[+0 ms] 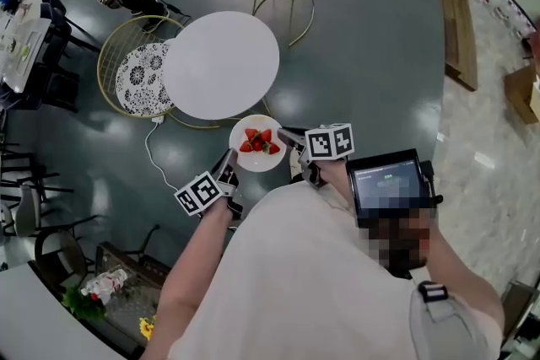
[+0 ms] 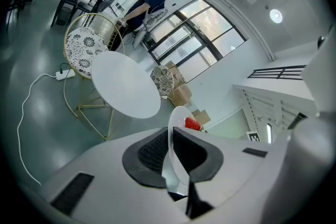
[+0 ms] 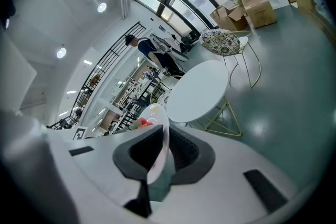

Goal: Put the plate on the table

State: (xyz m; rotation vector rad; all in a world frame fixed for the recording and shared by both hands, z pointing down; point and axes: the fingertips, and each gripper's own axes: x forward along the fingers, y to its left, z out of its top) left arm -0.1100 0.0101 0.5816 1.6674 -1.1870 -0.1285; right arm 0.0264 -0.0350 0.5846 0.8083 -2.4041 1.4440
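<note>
Mid-carry: left tool (image 1: 229, 163) and right tool (image 1: 293, 137) each clamp the plate (image 1: 253, 160) rim, strawberries (image 1: 259, 141) aboard. The worktop (image 1: 219, 63) lies ahead of both tools; set-down likely remains.

The person wears a pale short-sleeved shirt (image 1: 312, 265); left gripper (image 1: 229, 159) and right gripper (image 1: 288, 134) bear black-and-white marker cubes (image 1: 200, 193).

A round white plate (image 1: 252, 161) carrying red strawberries (image 1: 260, 141) is seen at the centre of the head view, held level in the air. Its left rim is clamped by the left hand-held gripper (image 1: 229, 165) and its right rim by the right hand-held gripper (image 1: 288, 135). The round white bench (image 1: 221, 65) on thin gold legs stands just above it in the frame, apart from it.
</note>
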